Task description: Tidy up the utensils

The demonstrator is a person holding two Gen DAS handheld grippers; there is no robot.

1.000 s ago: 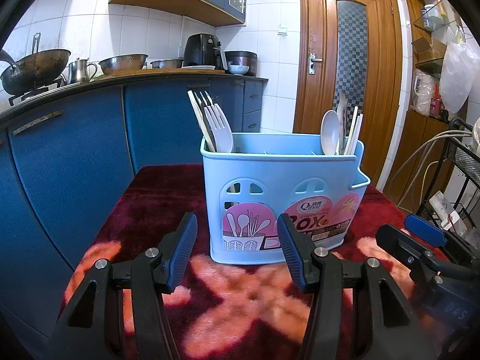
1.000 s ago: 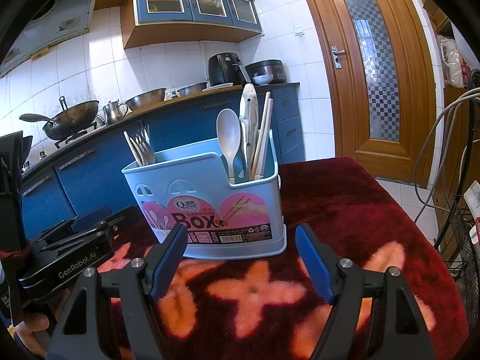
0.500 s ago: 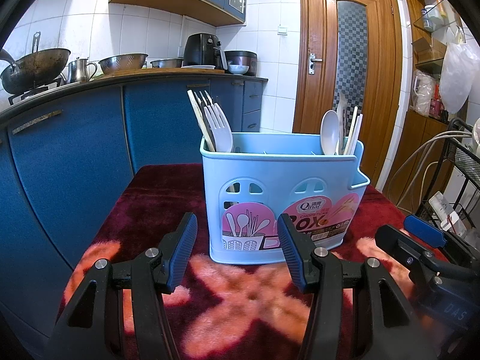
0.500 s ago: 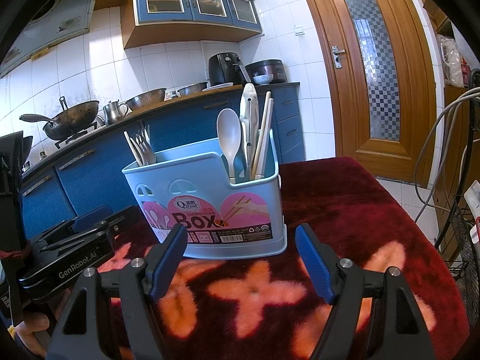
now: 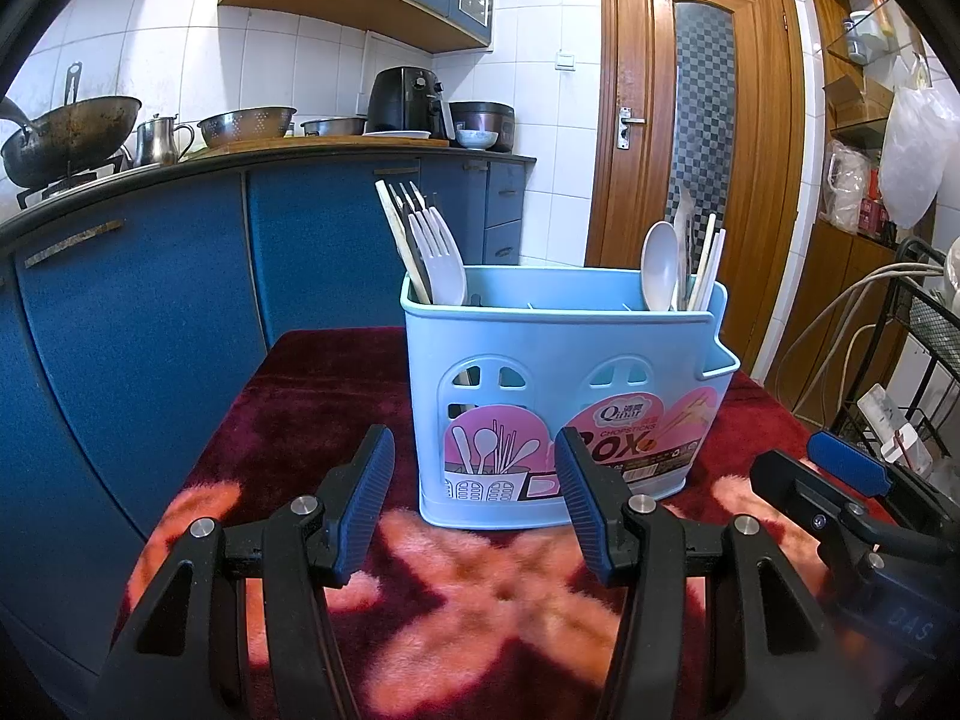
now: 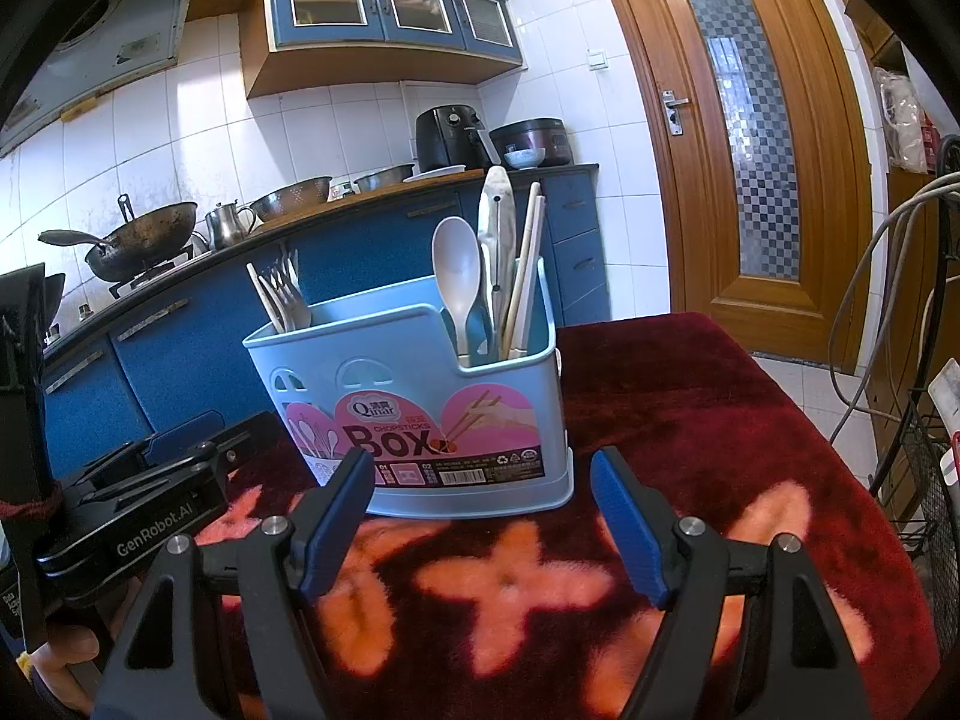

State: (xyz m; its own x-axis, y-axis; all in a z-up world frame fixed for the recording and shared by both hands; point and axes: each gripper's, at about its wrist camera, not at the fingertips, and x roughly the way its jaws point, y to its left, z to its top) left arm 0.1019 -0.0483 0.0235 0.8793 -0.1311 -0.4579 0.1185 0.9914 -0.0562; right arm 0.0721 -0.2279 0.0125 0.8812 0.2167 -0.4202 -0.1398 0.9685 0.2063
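Seemingly near done: blue caddy (image 5: pixel 564 396) upright mid-bench (image 6: pixel 708 420). Forks (image 5: pixel 441 252) and chopstick in caddy's left end, spoon (image 6: pixel 457 276), spatula, chopsticks in right end. Left claw (image 5: pixel 474 504) and right claw (image 6: pixel 480 516) agape, empty, just before caddy. No loose utensil visible beside caddy.

- The light blue utensil holder (image 6: pixel 420 408) bears a pink front label reading "Qinar" above "CHOPSTICKS" and, larger, "BOX"
- Below "BOX", a dark strip on the same label shows "01" and "02"; the finer print beside them is too small to read
- Left of the holder in the right wrist view, the left gripper (image 6: pixel 138 516) carries "GenRobot.AI" in white on its black body
- Right of the holder in the left wrist view, the right gripper (image 5: pixel 864 516) shows "DAS" on its black casing
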